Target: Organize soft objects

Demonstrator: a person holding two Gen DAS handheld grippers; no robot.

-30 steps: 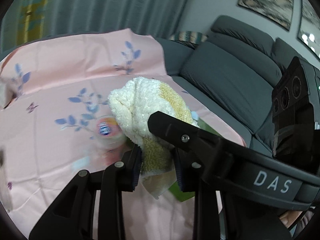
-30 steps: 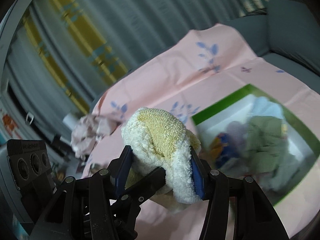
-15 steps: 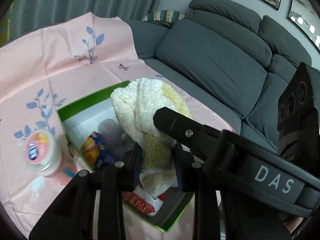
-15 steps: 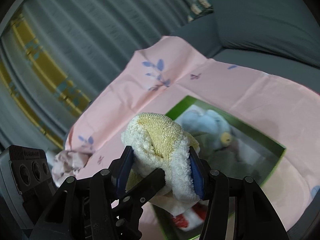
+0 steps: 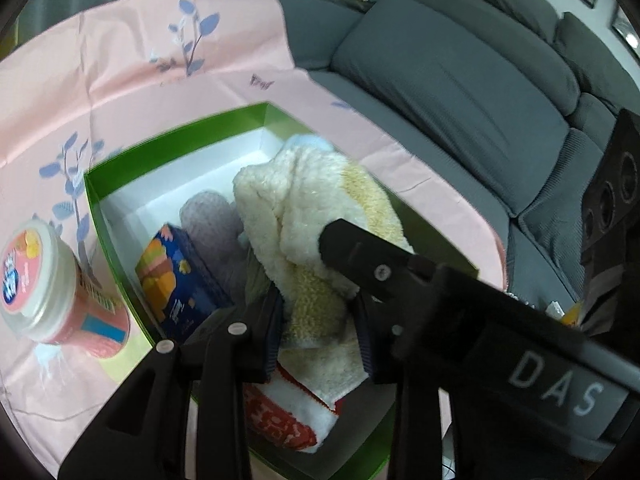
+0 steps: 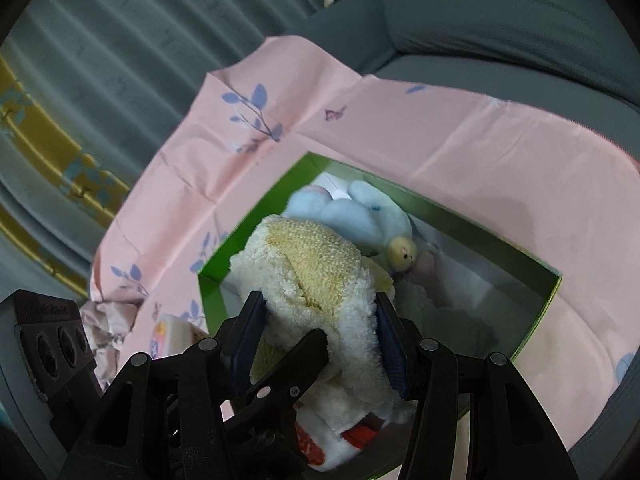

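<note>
I have both grippers clamped on the towel (image 5: 316, 216): the left gripper (image 5: 320, 320) pinches its lower fold, the right gripper (image 6: 318, 336) squeezes its bunched top. The towel hangs over the green box (image 6: 256, 236), above a blue plush (image 6: 360, 216) on the pink cloth (image 5: 120, 68). A cup (image 5: 44, 280) stands beside the box.

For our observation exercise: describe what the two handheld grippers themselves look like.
Both are matte black plastic with silver screw heads. The left gripper has dark pads; the right gripper has blue pads. White "DAS" lettering marks one body. No cables or sleeves show.
</note>
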